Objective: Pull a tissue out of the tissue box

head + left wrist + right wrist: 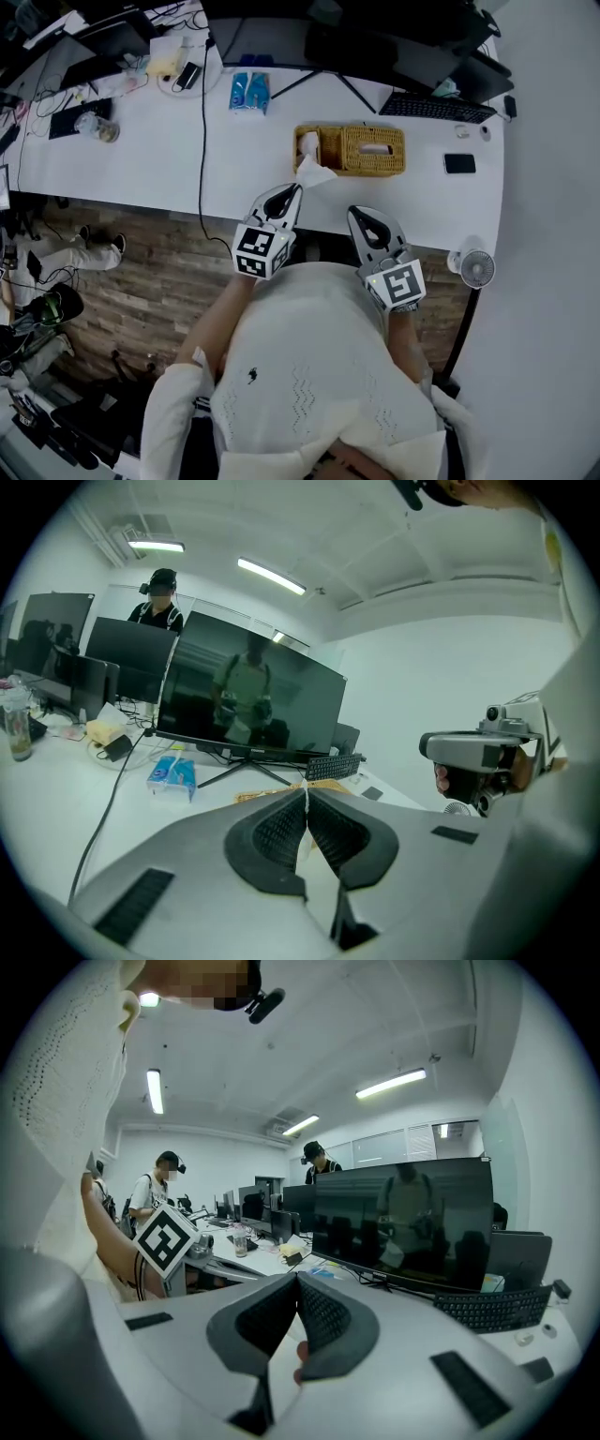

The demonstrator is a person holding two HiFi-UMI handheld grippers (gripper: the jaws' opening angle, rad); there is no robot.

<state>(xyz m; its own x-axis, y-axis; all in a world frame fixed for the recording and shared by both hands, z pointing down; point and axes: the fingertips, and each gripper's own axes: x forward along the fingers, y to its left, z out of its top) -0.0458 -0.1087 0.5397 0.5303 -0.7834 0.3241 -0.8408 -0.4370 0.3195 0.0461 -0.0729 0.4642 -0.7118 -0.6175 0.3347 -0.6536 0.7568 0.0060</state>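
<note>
White office desk [141, 159] | wicker tissue box [375, 165] near front edge | tissue [315, 172] at box's left front corner, pinched between left gripper [296, 191] jaws | right gripper [356, 214] clenched, empty, off desk edge.

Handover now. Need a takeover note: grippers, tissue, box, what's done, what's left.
Left gripper: shut on the tissue, just in front of the tissue box.
Right gripper: shut, empty, over the near edge of the white desk.
Box: wicker, on the desk ahead of both grippers.
Done: tissue gripped, mostly out; can't tell if it is fully free.
To do: pull it clear.
</note>
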